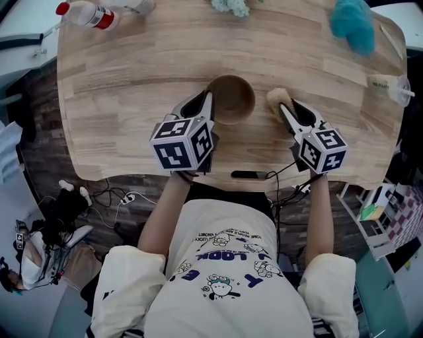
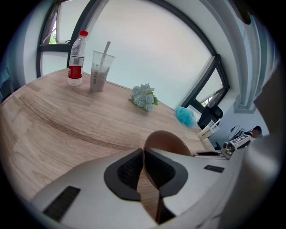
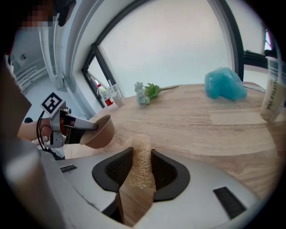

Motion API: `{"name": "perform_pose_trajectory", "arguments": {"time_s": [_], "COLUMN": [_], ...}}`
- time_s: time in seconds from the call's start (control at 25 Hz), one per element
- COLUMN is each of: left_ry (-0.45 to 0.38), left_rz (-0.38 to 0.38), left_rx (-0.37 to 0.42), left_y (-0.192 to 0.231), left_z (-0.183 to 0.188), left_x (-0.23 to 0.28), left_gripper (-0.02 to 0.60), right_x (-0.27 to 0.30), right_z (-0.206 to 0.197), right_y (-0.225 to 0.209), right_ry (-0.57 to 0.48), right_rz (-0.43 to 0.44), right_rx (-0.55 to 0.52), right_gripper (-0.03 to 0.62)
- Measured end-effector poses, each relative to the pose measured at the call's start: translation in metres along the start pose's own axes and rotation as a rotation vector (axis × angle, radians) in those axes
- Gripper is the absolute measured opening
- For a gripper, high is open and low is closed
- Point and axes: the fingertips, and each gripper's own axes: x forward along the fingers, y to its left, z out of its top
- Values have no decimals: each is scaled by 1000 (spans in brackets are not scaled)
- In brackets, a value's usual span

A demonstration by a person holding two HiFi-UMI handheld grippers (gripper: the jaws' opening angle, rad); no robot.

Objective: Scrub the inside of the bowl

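A brown bowl (image 1: 230, 98) is near the middle of the wooden table (image 1: 132, 79), and my left gripper (image 1: 209, 100) is shut on its left rim. In the left gripper view the thin rim runs between the black pads (image 2: 129, 172), with the bowl's wall (image 2: 167, 142) rising just beyond them. A tan loofah scrubber (image 1: 278, 98) lies just right of the bowl, apart from it. My right gripper (image 1: 286, 107) is shut on it, and its fibres (image 3: 142, 159) fill the gap between the pads. In the right gripper view the bowl (image 3: 99, 132) looks tilted in the left gripper's hold.
A water bottle (image 1: 89, 13) lies at the far left corner. A bunch of pale flowers (image 1: 231, 6) sits at the far middle and a blue mesh puff (image 1: 352, 25) at the far right. A plastic cup (image 1: 390, 86) lies by the right edge. The table's near edge is just behind both grippers.
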Motion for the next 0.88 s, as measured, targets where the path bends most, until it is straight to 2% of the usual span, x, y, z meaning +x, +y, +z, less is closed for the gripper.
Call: {"name": "perform_pose_trajectory", "arguments": {"time_s": [0.16,0.36,0.52,0.68,0.88], "left_ry": [-9,-34,-58,-95,-145], "left_rz": [11,10,4,2,-1], "left_rx": [18,13,21,26,23], "left_y": [6,3,-3,-8,-16], "left_z": [3,12,20,29,42], "left_x": [-5,-15,-26,-36,-50], "left_gripper": [43,43,43,43,43], "right_x": [-19,-40,-43,-43,-33], "right_z": [38,91,115,128,126], "right_y": [21,73,114,141,163], "right_ry": [-141,-252,-290,-324,-313], "right_rz": [1,19,32,-58,-138], "right_rx": [18,-125,-235,-359,-354], "right_gripper": [141,141,140,140,140]}}
